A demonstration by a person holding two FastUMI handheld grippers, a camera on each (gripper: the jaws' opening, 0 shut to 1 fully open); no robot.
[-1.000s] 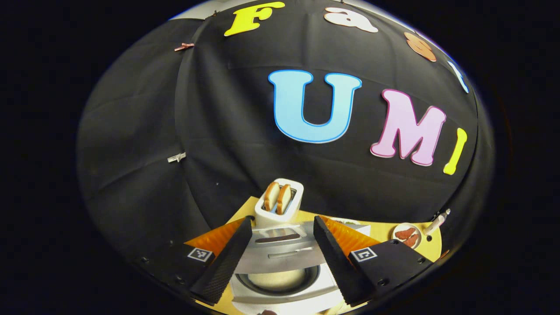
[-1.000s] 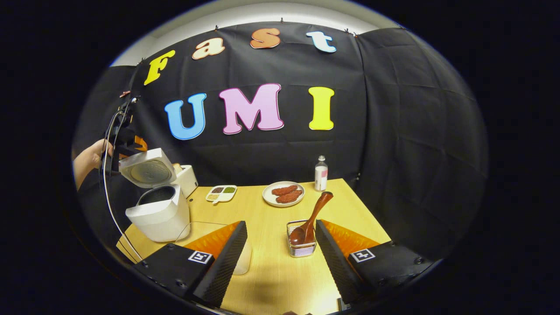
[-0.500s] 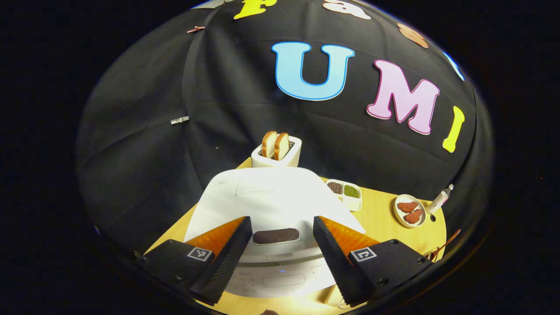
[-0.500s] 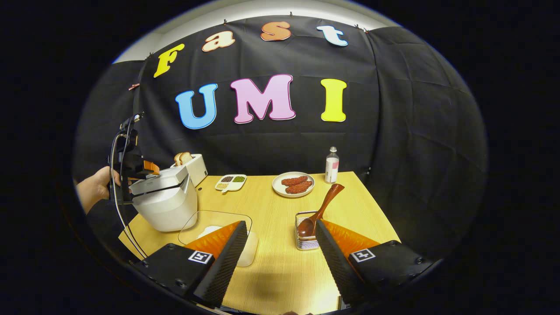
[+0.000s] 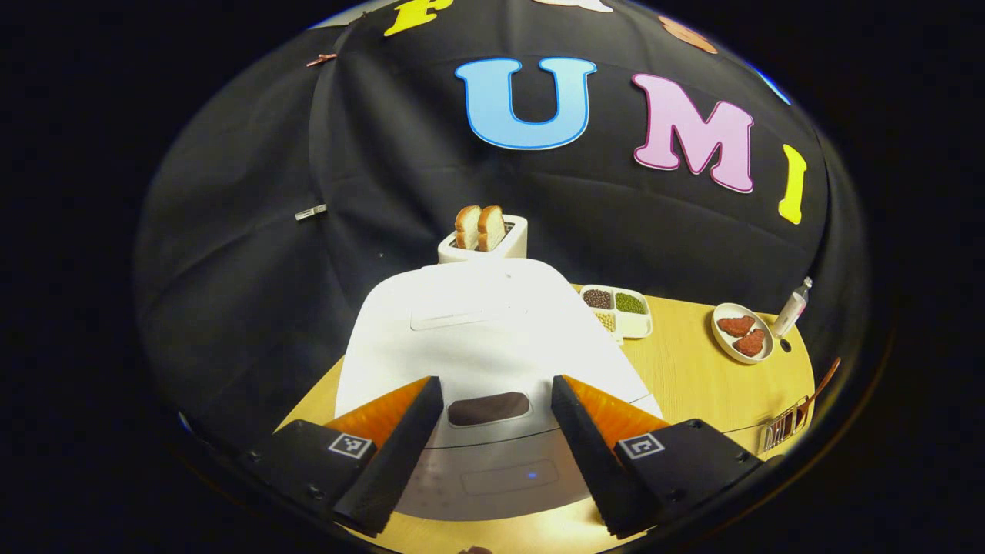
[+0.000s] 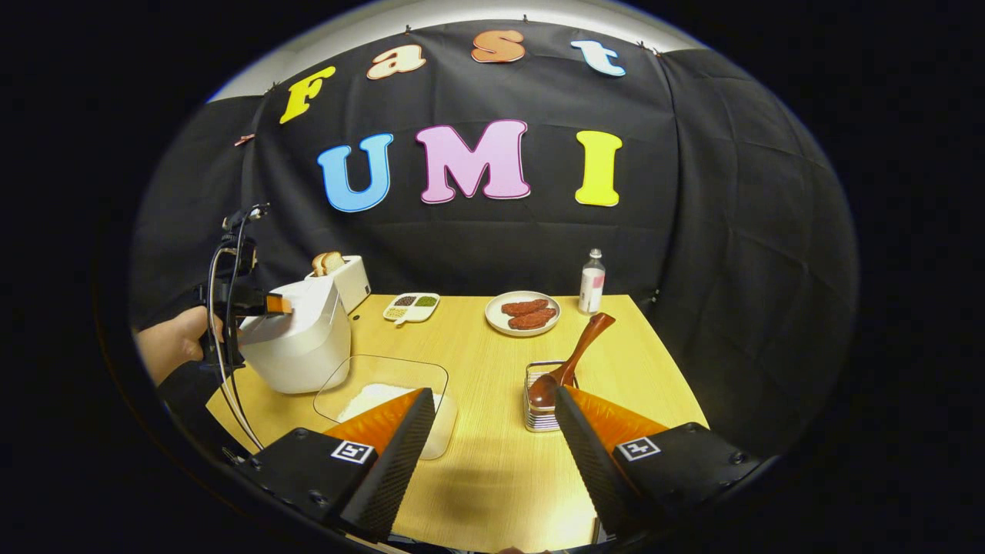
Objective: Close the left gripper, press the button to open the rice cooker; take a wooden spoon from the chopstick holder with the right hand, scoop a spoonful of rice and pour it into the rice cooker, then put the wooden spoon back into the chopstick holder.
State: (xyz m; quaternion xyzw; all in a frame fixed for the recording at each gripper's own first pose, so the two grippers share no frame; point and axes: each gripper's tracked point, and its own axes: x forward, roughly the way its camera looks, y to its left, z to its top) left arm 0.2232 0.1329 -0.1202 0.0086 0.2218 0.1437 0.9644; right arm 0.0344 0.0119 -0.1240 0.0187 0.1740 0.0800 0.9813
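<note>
The white rice cooker (image 5: 462,338) stands with its lid down, just beyond my left gripper (image 5: 496,382), which is open with its fingers to either side of the dark lid button (image 5: 489,408). In the right gripper view the cooker (image 6: 296,346) is at the table's left, with the left gripper (image 6: 246,304) held by a hand (image 6: 173,342) against its upper left. The wooden spoon (image 6: 573,362) leans, bowl down, in the wire chopstick holder (image 6: 542,400), just beyond my open right gripper (image 6: 494,392). A clear box of rice (image 6: 385,396) lies in front of the cooker.
A toaster (image 6: 342,277) with bread stands behind the cooker. A divided dish of beans (image 6: 412,305), a plate of meat (image 6: 523,314) and a small bottle (image 6: 591,291) line the back of the wooden table (image 6: 492,462). A cable hangs from the left gripper.
The cooker's lid stood open a second ago and has come down shut, with the left gripper following it down. The right gripper has drawn back slightly from the holder.
</note>
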